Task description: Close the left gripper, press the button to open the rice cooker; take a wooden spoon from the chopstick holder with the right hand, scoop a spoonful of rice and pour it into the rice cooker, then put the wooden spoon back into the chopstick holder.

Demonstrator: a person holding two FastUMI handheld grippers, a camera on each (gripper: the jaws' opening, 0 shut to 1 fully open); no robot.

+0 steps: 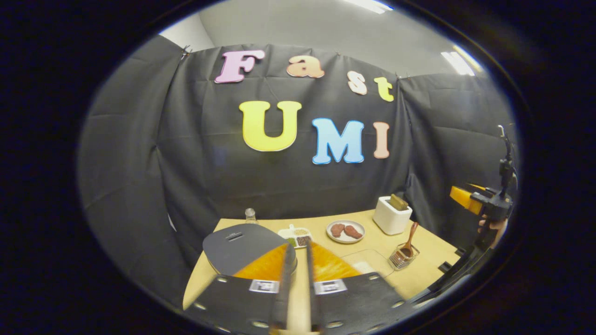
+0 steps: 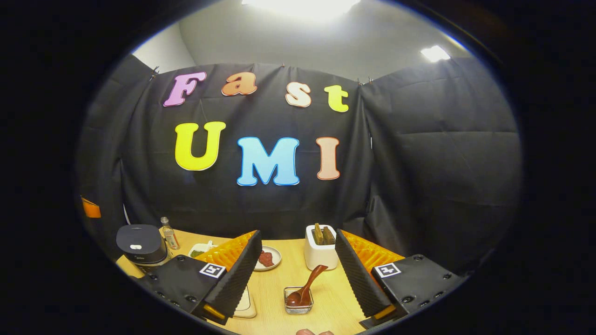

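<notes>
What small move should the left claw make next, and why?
Probably ease the left claw down onto the rice cooker: its fingers stand nearly closed just above the lid, which is still down, so pressing the button comes first. The wooden spoon waits in its holder.

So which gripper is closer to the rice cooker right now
Left. The left gripper hangs just above the closed rice cooker, fingers nearly shut. The right gripper is open farther over, lined up with the wooden spoon in its holder.
</notes>
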